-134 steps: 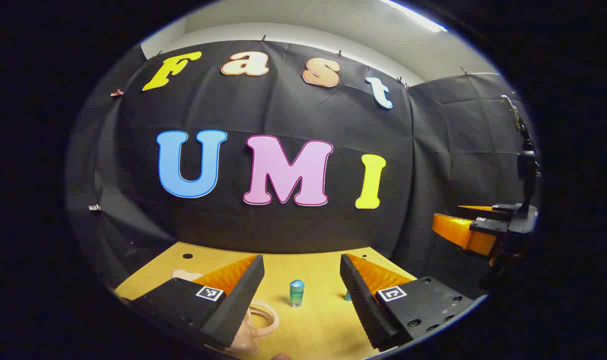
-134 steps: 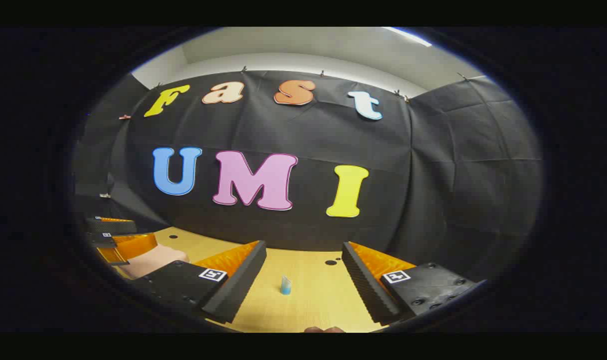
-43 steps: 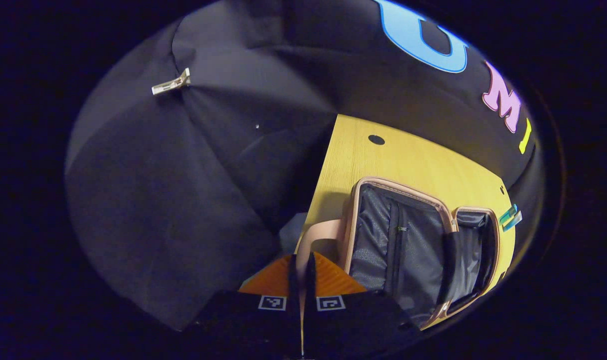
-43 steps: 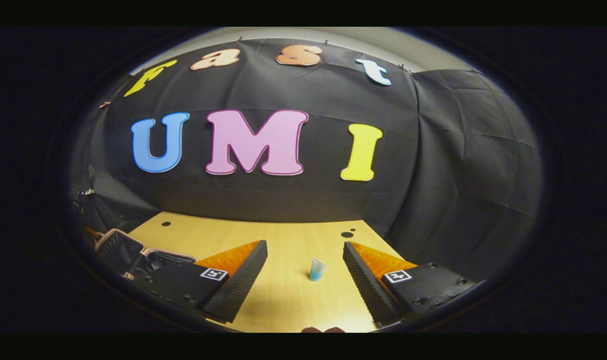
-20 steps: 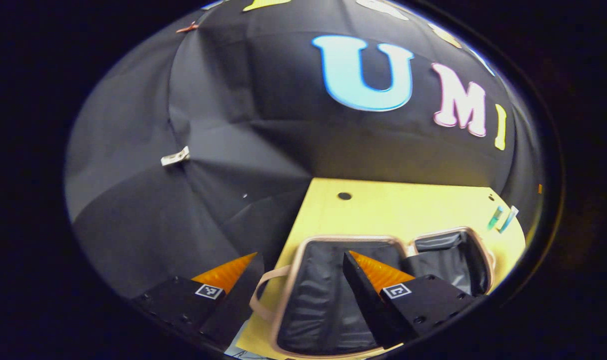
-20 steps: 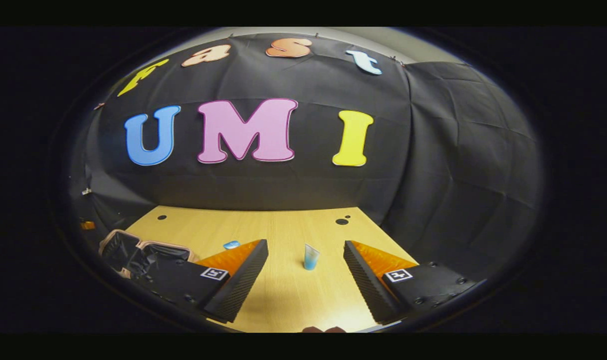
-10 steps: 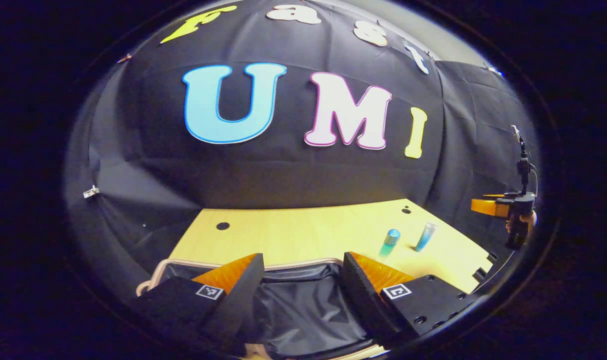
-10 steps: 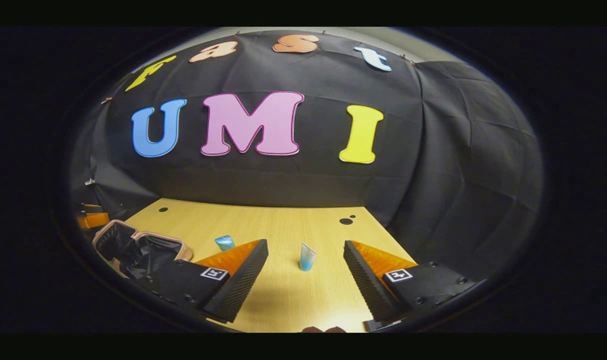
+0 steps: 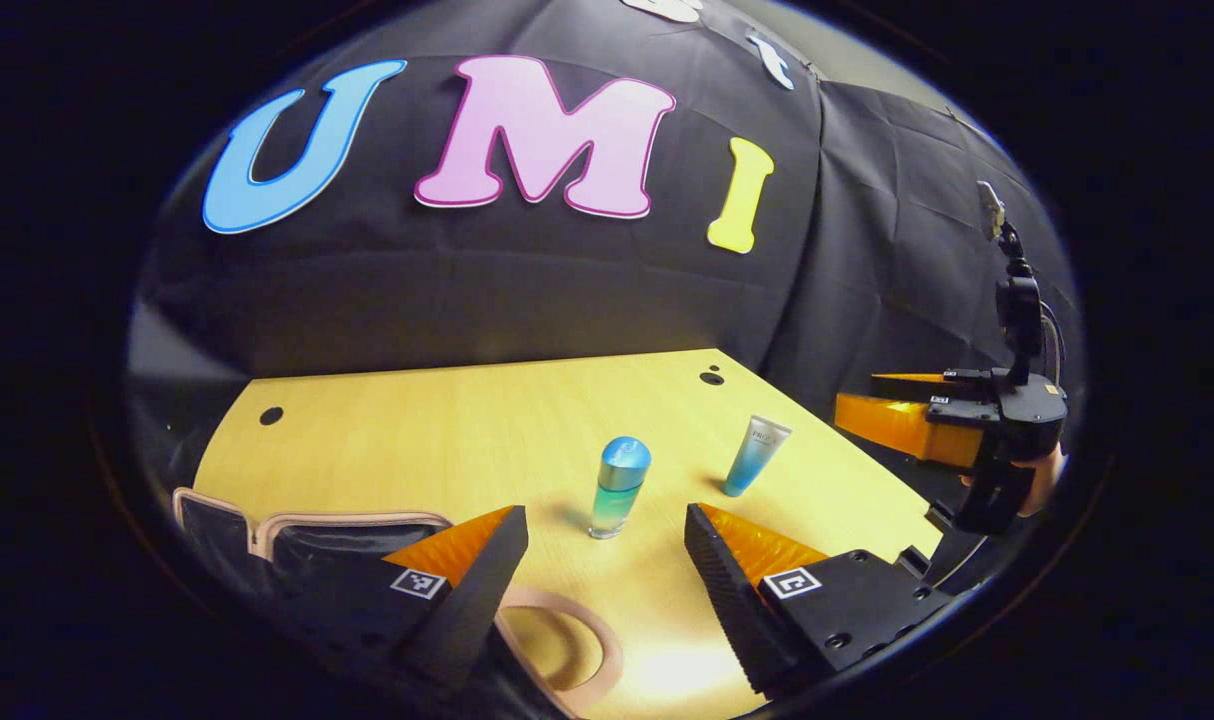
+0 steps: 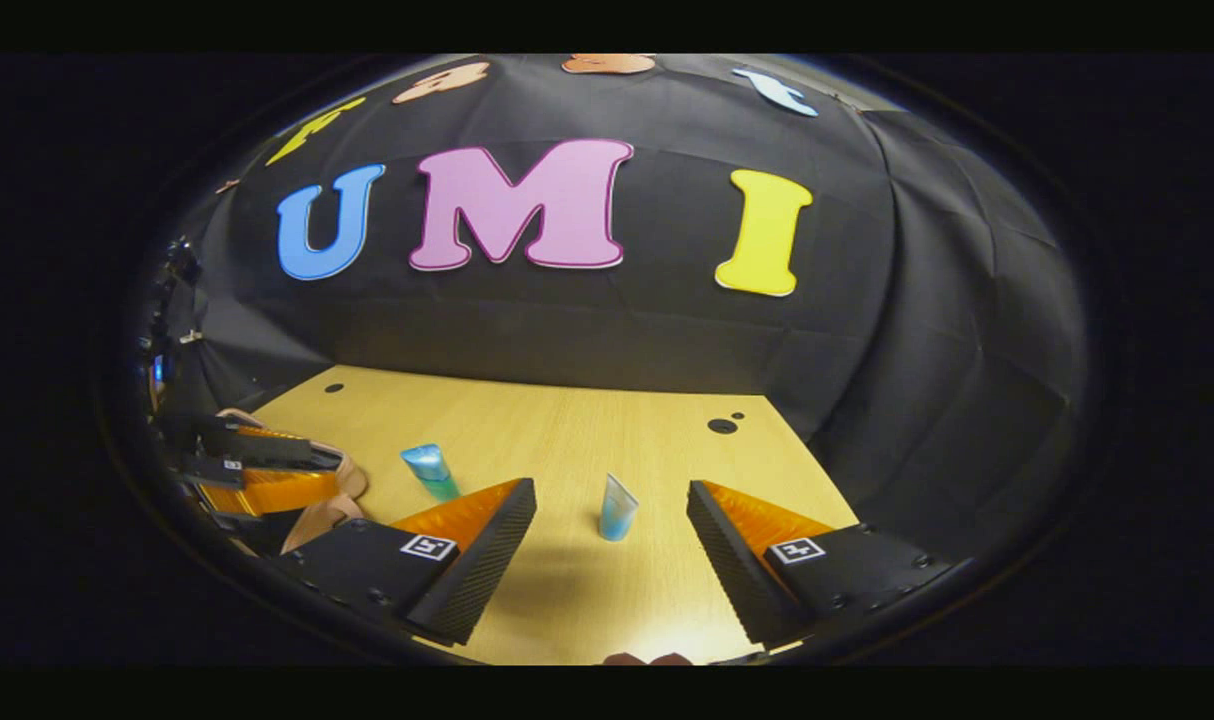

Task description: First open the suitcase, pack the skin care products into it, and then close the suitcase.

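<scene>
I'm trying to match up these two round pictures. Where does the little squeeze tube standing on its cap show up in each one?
Left gripper view: the tube stands right of centre, beside the round-topped bottle.
Right gripper view: the tube stands low at centre, ahead of the open right gripper.
Shared landmark: the pair of dark holes in the table, beyond the tube.

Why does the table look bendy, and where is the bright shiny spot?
Left gripper view: the fisheye lens bows the table edges, and glare sits near the bottom by the suitcase handle. Right gripper view: a paler glow below the tube; both stay sharp.
</scene>
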`<state>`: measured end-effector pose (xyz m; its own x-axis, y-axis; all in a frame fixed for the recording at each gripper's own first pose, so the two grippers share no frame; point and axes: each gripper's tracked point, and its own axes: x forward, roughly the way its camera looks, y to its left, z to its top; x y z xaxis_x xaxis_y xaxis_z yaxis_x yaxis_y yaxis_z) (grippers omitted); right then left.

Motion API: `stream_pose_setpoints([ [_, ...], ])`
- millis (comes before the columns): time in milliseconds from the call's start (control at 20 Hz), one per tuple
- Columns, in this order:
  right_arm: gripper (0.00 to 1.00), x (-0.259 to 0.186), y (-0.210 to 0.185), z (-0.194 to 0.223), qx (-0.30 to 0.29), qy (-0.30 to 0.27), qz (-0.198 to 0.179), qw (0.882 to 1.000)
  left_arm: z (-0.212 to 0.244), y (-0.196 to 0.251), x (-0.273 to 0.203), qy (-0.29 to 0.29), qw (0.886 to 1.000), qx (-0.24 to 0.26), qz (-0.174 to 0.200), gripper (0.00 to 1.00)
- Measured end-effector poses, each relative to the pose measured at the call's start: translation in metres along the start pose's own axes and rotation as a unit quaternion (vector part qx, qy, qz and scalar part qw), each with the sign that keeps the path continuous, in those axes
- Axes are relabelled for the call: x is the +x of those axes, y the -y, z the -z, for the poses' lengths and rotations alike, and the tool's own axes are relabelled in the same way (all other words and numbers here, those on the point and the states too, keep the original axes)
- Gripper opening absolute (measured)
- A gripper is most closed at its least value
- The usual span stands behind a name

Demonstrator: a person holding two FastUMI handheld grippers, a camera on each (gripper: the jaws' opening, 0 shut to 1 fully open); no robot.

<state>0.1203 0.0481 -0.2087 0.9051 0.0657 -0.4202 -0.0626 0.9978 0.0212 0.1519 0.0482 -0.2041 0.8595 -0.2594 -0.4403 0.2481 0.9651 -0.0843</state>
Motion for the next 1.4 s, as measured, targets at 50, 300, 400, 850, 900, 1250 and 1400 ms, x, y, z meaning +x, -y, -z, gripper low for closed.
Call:
stream_pose_setpoints([
  [50, 0.97, 0.006, 0.001, 0.005, -0.005, -0.005, -0.004, 1.000, 0.003, 0.006, 0.015, -0.006, 1.000, -0.004, 0.003, 0.99],
  [300, 1.00, 0.041, -0.002, 0.024, -0.026, -0.021, -0.032, 0.999, 0.022, 0.005, 0.078, -0.036, 0.999, -0.011, -0.015, 0.99],
  [400, 0.98, 0.056, 0.001, 0.034, -0.025, -0.034, -0.037, 0.998, 0.029, 0.003, 0.102, -0.046, 0.998, -0.008, -0.031, 0.99],
  [850, 0.98, 0.117, 0.010, 0.076, -0.022, -0.080, -0.051, 0.995, 0.046, -0.009, 0.146, -0.074, 0.995, -0.029, -0.055, 0.71],
  [900, 0.94, 0.122, 0.010, 0.080, -0.020, -0.084, -0.049, 0.995, 0.048, -0.008, 0.150, -0.076, 0.995, -0.028, -0.056, 0.51],
  [1250, 0.58, 0.149, 0.013, 0.141, 0.002, -0.151, -0.023, 0.988, 0.048, -0.007, 0.146, -0.096, 0.994, -0.023, -0.053, 0.47],
  [1400, 0.29, 0.145, 0.013, 0.131, 0.018, -0.153, -0.015, 0.988, 0.052, -0.003, 0.145, -0.135, 0.990, -0.021, -0.042, 0.43],
])
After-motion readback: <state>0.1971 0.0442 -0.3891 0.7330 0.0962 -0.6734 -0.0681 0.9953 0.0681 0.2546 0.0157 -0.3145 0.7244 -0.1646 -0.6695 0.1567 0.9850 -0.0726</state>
